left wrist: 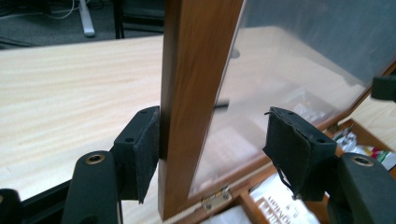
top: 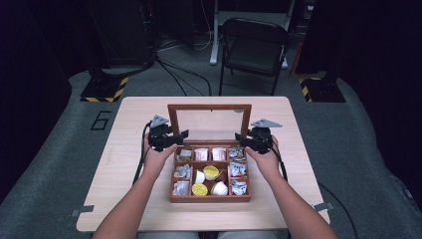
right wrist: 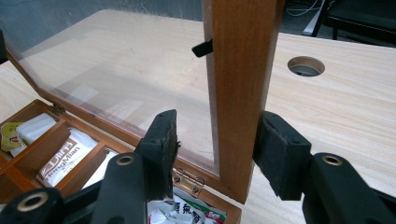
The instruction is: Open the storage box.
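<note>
left gripper (top: 175,138): jaws apart, straddling the left stile of the lid (left wrist: 187,102). In the left gripper view the outer pad (left wrist: 142,151) is seen touching the wood; the inner pad (left wrist: 292,144) stands well off the glass. No clamp made.
right gripper (top: 242,140): jaws also apart, set around the right stile of the lid (right wrist: 240,93). In the right gripper view the outer pad (right wrist: 278,154) lies against or just beside the wood; the inner pad (right wrist: 163,140) is short of the glass pane (right wrist: 116,70).
lid: glass-paned wooden frame, seen upright on its hinges (right wrist: 187,179) at the back edge of the box (top: 209,198). Fully raised, tilted slightly back at most.
box: wooden, compartmented, resting near the middle of the table (top: 129,114), just in front of the person's hands.
contents: sachets (top: 238,169) held in the side and back compartments, small round cups (top: 210,172) in the middle ones. All exposed, none touched.
work in hand: lid handled at both stiles, judged from the symmetric grip positions.
done: grippers brought to both sides of the frame; lid open.
left: judged either a close or a release after opening; direction cannot be told from the frames. If closing, both stiles remain to be pinched and the lid swung forward and down onto the box.
risk: an uneven pull could rack the frame on its hinges.
</note>
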Available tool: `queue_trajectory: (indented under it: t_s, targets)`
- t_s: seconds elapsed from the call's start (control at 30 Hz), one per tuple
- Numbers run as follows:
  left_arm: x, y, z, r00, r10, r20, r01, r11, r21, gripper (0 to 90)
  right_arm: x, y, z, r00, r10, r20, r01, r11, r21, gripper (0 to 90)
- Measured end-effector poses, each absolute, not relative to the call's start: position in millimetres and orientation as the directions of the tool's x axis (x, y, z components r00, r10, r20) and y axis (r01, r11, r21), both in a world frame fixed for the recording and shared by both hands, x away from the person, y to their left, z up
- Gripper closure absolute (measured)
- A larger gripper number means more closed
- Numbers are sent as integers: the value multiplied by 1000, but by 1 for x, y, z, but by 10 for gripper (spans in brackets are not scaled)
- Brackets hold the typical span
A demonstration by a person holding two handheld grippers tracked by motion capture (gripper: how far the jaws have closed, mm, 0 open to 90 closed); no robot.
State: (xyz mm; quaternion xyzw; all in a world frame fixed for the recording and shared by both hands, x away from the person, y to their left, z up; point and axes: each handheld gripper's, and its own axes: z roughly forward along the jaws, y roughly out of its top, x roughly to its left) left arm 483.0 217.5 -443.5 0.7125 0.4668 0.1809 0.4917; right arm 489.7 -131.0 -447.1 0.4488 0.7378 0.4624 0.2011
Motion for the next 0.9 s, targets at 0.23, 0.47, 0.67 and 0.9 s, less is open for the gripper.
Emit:
queue_trajectory:
  t_s: [0.23, 0.47, 0.67, 0.9]
  targets:
    - [481, 217, -453, 498, 844, -200, 489, -82, 869, 358, 489, -130, -448, -514, 851, 107, 474, 178, 862, 492]
    - [479, 214, -461, 475, 855, -207, 504, -71, 861, 358, 489, -128, -449, -514, 852, 102, 472, 181, 863, 470]
    - [479, 211, -461, 459, 864, -206, 506, -63, 860, 345, 486, -128, -453, -511, 853, 103, 469, 176, 866, 461]
    - [478, 208, -465, 441, 874, -202, 511, -59, 858, 344, 486, -126, -460, -497, 862, 104, 482, 175, 858, 453]
